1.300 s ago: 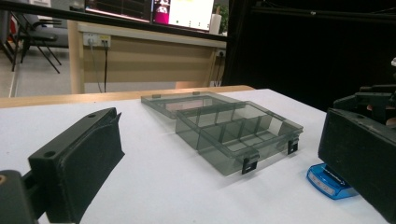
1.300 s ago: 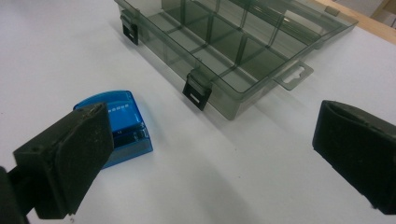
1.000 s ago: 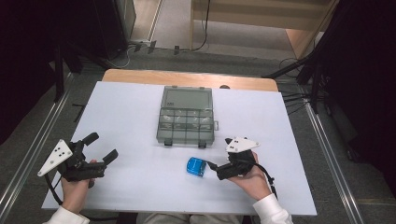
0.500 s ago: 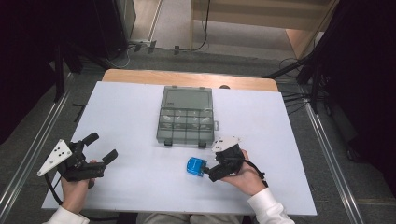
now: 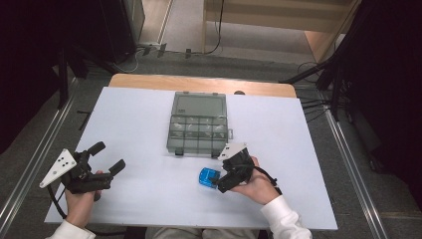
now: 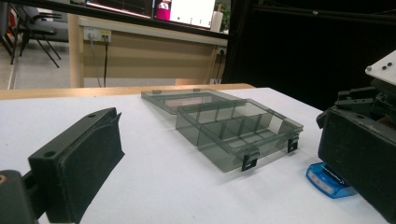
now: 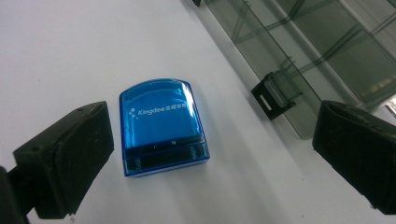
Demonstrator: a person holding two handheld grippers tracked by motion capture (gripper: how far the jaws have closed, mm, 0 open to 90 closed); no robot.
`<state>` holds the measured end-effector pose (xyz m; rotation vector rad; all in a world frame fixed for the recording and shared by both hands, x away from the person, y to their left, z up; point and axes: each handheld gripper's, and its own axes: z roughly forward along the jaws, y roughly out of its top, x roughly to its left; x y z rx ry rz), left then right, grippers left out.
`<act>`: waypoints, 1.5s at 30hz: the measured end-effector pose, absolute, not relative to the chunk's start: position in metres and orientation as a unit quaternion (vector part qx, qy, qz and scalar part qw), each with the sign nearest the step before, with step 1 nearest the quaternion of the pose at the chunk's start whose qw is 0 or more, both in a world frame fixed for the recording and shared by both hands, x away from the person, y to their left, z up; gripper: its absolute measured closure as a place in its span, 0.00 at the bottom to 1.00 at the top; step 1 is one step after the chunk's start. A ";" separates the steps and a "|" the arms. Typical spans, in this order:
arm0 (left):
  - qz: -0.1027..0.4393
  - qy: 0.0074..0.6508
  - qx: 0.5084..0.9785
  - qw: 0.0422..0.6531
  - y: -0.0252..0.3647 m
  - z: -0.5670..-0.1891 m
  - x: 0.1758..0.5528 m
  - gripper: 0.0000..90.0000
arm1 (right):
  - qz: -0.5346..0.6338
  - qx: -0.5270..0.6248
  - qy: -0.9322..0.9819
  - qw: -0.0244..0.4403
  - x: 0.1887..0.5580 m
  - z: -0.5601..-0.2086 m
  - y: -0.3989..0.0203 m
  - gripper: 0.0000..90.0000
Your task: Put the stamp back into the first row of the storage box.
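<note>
Even, bright overhead light on the white table top [image 5: 149, 124]; surroundings dark. Soft shadow under the right gripper [image 5: 222, 185]; its near jaws blur.

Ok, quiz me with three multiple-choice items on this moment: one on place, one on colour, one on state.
1. Where does the blue stamp lie?
A. between the right gripper's open jaws
B. inside the box
C. beside the left gripper

2. What colour is the compartment box?
A. red
B. smoky grey, see-through
C. white

3. How is the box's lid?
A. latched shut
B. open, laid flat
C. taken away

A: the right gripper view shows a jaw either side of the stamp.
B: the dividers show through its walls.
B: the lid lies flat behind the compartments.
</note>
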<state>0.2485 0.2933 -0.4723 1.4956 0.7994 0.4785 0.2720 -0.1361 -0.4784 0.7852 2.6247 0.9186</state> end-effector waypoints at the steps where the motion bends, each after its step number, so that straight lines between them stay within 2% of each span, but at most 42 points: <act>1: 0.209 0.350 0.655 0.636 0.293 -0.472 0.248 0.00 | 0.311 0.266 0.904 0.123 0.273 -0.477 -0.133 0.00; 13: 0.202 0.356 0.651 0.639 0.295 -0.473 0.249 0.00 | 0.283 0.244 0.921 0.108 0.278 -0.476 -0.118 0.00; 21: 0.199 0.359 0.648 0.642 0.296 -0.473 0.250 0.00 | 0.245 0.220 0.941 0.079 0.282 -0.482 -0.105 0.00; 23: 0.198 0.359 0.647 0.643 0.296 -0.473 0.250 0.00 | 0.228 0.216 0.947 0.066 0.281 -0.484 -0.101 0.04; 27: 0.197 0.358 0.648 0.642 0.295 -0.474 0.250 0.00 | 0.214 0.201 0.953 0.073 0.283 -0.486 -0.099 0.08; 30: 0.197 0.358 0.649 0.642 0.295 -0.474 0.250 0.00 | 0.201 0.200 0.957 0.058 0.284 -0.489 -0.099 0.16; 32: 0.197 0.358 0.649 0.642 0.295 -0.474 0.250 0.00 | 0.191 0.194 0.961 0.050 0.284 -0.490 -0.099 0.18; 33: 0.196 0.358 0.648 0.642 0.295 -0.474 0.250 0.00 | 0.183 0.193 0.963 0.049 0.285 -0.493 -0.099 0.23; 36: 0.196 0.357 0.650 0.642 0.295 -0.474 0.250 0.00 | 0.177 0.188 0.965 0.049 0.285 -0.494 -0.098 0.26; 42: 0.195 0.356 0.651 0.641 0.295 -0.474 0.250 0.00 | 0.177 0.164 0.969 0.057 0.283 -0.494 -0.096 0.46; 45: 0.196 0.357 0.651 0.641 0.295 -0.474 0.250 0.00 | 0.172 0.169 0.969 0.052 0.283 -0.493 -0.096 0.46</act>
